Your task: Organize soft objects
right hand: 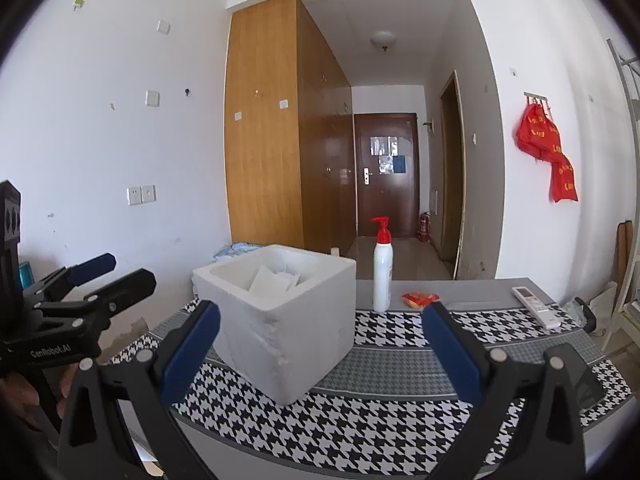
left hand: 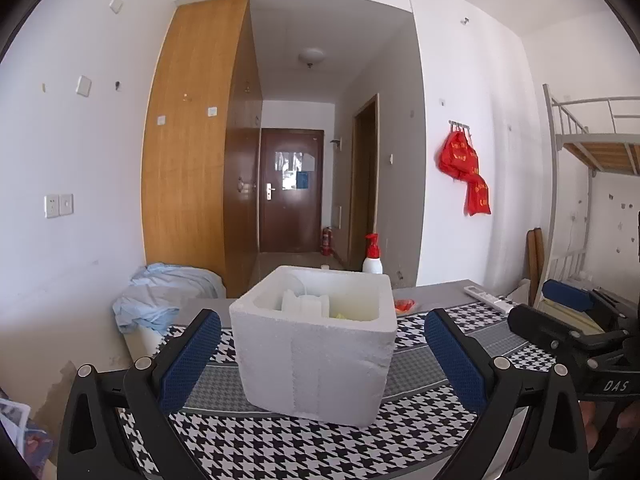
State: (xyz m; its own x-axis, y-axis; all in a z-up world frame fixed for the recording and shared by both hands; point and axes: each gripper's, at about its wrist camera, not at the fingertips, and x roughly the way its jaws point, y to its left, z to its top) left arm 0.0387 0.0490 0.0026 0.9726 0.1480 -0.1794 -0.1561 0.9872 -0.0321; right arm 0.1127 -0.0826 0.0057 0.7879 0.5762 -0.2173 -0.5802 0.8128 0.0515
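Both tongs are spread wide and hold nothing. Left tongs (left hand: 322,354) frame the white foam box (left hand: 316,344) between their blue pads, without touching it. Right tongs (right hand: 320,350) stand just right of the box, level over the checked cloth (right hand: 360,420) on the table (right hand: 460,292). Inside the box lie white foam pieces (right hand: 272,280) and something yellowish; the box wall hides most of them, so I cannot tell what they are. Behind the box stands a white pump bottle (right hand: 382,276). Right of the bottle lies a small orange packet (right hand: 420,299), then a remote control (right hand: 536,306). Only part of a hand (right hand: 24,396) shows under the left tool, dark and cut off.
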